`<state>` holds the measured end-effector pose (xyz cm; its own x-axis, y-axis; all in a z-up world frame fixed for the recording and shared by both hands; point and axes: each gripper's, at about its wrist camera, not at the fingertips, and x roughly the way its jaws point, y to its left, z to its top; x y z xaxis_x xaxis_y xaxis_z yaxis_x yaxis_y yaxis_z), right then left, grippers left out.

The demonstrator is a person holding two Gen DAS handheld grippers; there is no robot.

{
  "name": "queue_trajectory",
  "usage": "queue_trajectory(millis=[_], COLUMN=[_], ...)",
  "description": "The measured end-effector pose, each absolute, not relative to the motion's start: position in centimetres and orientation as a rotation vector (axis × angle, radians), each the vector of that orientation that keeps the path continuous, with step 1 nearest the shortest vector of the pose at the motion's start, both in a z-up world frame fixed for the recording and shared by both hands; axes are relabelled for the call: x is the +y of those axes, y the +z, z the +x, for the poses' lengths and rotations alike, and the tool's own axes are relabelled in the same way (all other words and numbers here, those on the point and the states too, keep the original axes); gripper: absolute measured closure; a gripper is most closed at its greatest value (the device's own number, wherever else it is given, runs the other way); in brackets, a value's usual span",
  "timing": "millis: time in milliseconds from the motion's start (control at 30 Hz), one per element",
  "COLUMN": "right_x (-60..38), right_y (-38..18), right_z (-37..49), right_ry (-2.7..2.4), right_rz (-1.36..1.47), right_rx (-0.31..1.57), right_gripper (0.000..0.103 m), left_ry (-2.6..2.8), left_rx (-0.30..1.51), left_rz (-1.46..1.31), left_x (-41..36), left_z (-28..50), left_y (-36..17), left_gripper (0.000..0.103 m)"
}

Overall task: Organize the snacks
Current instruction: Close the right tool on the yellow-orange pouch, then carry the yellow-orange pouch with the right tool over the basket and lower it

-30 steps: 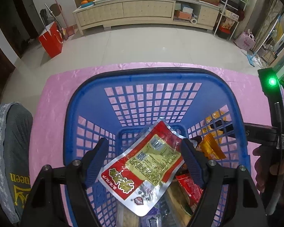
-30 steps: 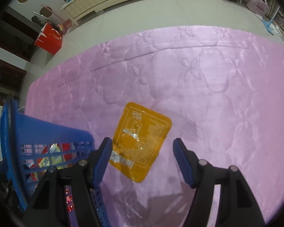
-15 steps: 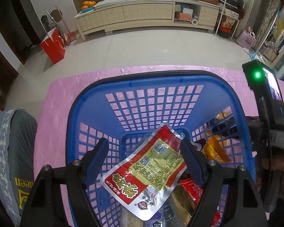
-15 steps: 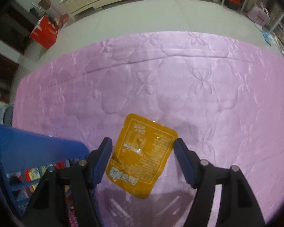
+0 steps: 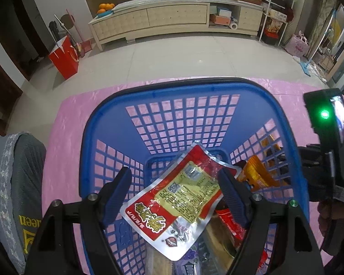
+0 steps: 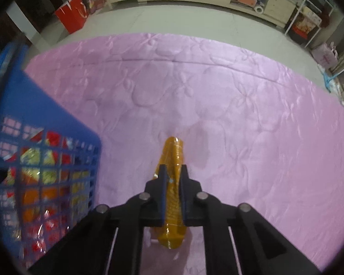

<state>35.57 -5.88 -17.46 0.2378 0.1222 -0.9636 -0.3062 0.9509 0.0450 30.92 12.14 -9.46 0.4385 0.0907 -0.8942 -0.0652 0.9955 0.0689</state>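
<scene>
One orange packet point(image 6: 173, 197): light, soft, slippery, best pinched mid-body | right gripper point(image 6: 172, 178) closing on it, pads pressing | left gripper point(image 5: 174, 197) open above blue basket point(image 5: 117, 123)

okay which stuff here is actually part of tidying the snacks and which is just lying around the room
Part of the job:
orange packet, right gripper closing on it
red packet, between the open left gripper fingers
blue basket

Lying about:
red paper bag
oranges
long cabinet
</scene>
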Motion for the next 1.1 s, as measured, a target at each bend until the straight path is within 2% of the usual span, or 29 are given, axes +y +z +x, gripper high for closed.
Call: queue_trajectory(millis=[200,700,1100], right_x=[-7.7,-7.8,-3.9], right_y=[-14.2,-2.1,1.3], right_z=[33.0,26.2,21.6], right_ry=[0.313,0.371,0.477], right_rz=[-0.128,-0.104,-0.133], right_rx=[1.254,1.041,0.977], right_gripper=[0.092,0.092,0.092], left_ry=[0.084,0.043,0.043], left_rx=[1.079,0.958,0.893], left_rz=[0.022,0.014,-0.002], left_x=[11.7,10.4,12.2], left_z=[29.2,21.1,16.4], left_y=[-7.7,-0.3,1.6], left_gripper=[0.027,0.027,0.027])
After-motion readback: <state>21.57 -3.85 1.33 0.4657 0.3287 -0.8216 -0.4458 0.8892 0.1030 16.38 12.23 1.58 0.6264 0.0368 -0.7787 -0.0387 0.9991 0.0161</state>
